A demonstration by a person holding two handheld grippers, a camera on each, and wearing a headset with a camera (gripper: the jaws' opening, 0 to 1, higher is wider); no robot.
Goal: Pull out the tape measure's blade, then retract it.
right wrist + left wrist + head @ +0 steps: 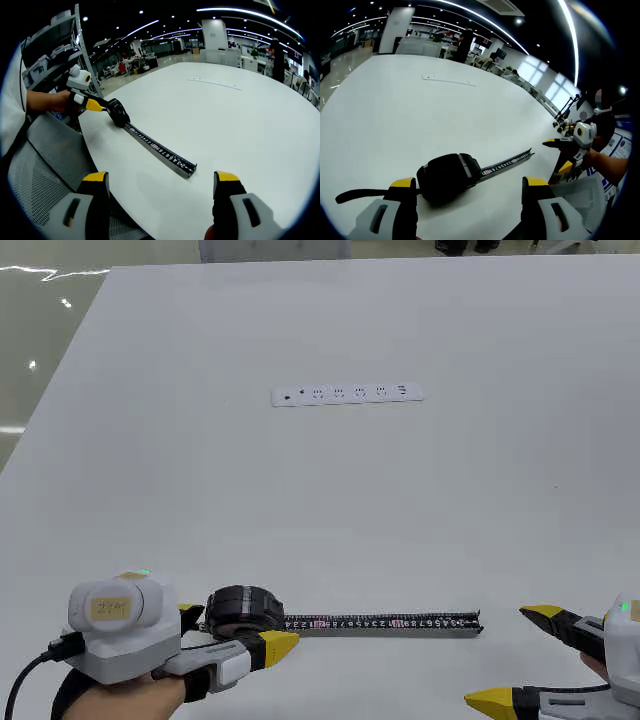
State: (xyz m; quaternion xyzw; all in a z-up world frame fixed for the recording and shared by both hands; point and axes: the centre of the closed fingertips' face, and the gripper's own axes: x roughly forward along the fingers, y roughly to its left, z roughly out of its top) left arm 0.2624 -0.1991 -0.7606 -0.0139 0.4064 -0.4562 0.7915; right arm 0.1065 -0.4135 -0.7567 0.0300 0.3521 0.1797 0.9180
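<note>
While our left gripper [235, 628] stands open astride the black round tape measure case [243, 608] near the white worktop's [320, 500] front edge, its blade [385, 622] lies extended. Our right gripper [514, 657] gapes empty beyond the tip. Risk: with the case unclamped, it may skid when the blade retracts.

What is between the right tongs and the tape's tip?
Only bare table lies between the right tongs and the tape's tip, in the head view.

Just a big white table [300, 500] with a white power strip [346, 394] lying flat toward the far side. Grey mesh chair [45, 165] right at the table's edge, metal shelving [55, 35] behind it.
</note>
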